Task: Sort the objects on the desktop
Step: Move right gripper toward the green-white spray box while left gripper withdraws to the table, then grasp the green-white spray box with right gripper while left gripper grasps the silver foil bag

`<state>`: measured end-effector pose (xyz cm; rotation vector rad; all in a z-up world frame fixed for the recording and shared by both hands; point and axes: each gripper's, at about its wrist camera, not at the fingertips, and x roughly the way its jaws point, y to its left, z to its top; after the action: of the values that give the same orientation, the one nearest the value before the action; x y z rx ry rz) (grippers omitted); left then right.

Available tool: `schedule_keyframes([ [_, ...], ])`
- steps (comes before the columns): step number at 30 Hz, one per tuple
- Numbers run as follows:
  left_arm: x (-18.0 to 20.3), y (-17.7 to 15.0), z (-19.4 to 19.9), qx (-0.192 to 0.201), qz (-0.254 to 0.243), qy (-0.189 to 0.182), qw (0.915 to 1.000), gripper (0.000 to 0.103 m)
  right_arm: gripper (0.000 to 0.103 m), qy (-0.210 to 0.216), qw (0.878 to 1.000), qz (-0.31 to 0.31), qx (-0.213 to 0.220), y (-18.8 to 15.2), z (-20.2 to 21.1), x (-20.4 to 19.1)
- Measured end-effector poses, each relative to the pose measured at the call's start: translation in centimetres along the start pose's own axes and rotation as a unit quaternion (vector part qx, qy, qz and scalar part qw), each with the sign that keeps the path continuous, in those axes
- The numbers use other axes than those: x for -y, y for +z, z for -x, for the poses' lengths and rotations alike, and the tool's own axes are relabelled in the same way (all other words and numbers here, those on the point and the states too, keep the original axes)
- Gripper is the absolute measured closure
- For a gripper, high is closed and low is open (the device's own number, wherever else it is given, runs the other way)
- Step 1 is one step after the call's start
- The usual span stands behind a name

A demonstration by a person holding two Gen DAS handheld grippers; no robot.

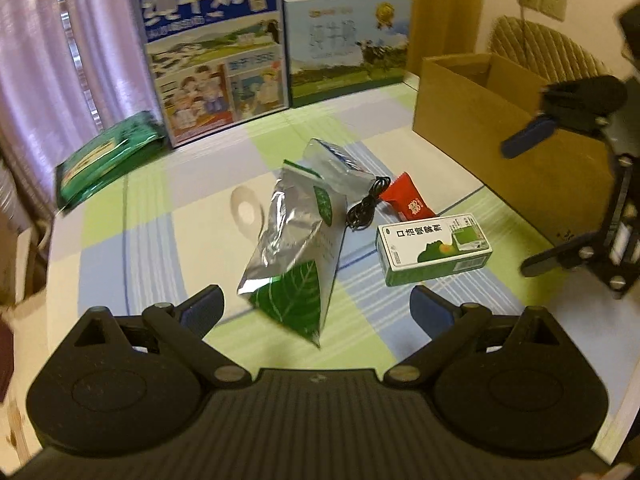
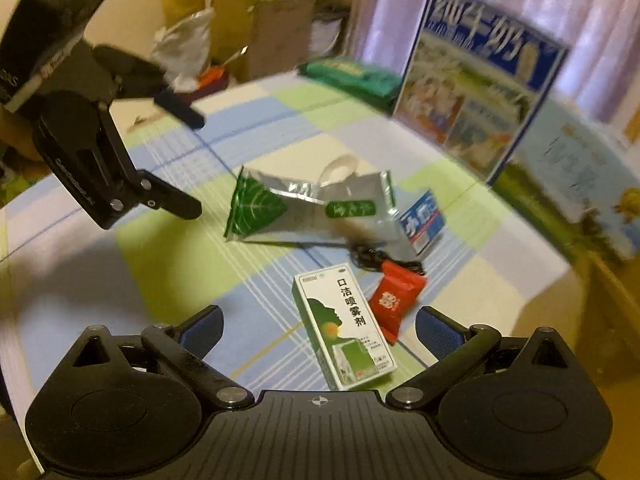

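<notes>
A silver foil bag with green leaf print (image 1: 292,248) (image 2: 304,208) lies mid-table, its near corner between the fingers of my open left gripper (image 1: 316,304) (image 2: 192,160). To its right are a green-and-white spray box (image 1: 434,250) (image 2: 344,328), a red candy packet (image 1: 406,200) (image 2: 394,298), a coiled black cable (image 1: 366,204) (image 2: 368,256) and a small blue-and-white box (image 1: 340,156) (image 2: 424,228). A clear tape roll (image 1: 246,210) (image 2: 340,168) rests behind the bag. My right gripper (image 2: 320,328) (image 1: 528,200) hovers open just before the spray box, holding nothing.
An open cardboard box (image 1: 480,120) (image 2: 612,312) stands at the table's right side. Two large milk cartons (image 1: 212,60) (image 1: 348,44) (image 2: 480,92) line the back edge. A flat green packet (image 1: 108,156) (image 2: 352,76) lies at the back left. Bags clutter the floor beyond the table.
</notes>
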<state>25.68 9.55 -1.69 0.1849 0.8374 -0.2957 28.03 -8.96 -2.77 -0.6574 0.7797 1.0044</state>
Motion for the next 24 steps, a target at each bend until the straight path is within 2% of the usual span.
schedule_keyframes([
  [5, -1.0, 1.2, -3.7, -0.026, -0.047, -0.019, 0.9984, 0.006, 0.014, 0.005, 0.996, 0.058, -0.062, 0.6, -4.4, 0.9],
  [11, -2.8, 1.7, -8.4, -0.060, -0.042, -0.040, 0.9965, 0.007, 0.022, 0.048, 0.992, 0.069, -0.096, 0.5, -7.5, 1.7],
  [17, -3.4, 3.0, -11.7, -0.088, -0.037, -0.061, 0.9936, 0.021, 0.030, 0.048, 0.989, 0.072, -0.118, 0.9, -10.0, 2.4],
  [22, -3.3, 3.6, -13.2, -0.105, -0.036, -0.069, 0.9915, 0.021, 0.038, 0.047, 0.987, 0.073, -0.136, 1.2, -11.2, 2.5],
  [24, -3.3, 3.7, -13.5, -0.109, -0.034, -0.064, 0.9914, 0.031, 0.044, 0.044, 0.986, 0.069, -0.143, 1.1, -11.6, 2.6],
])
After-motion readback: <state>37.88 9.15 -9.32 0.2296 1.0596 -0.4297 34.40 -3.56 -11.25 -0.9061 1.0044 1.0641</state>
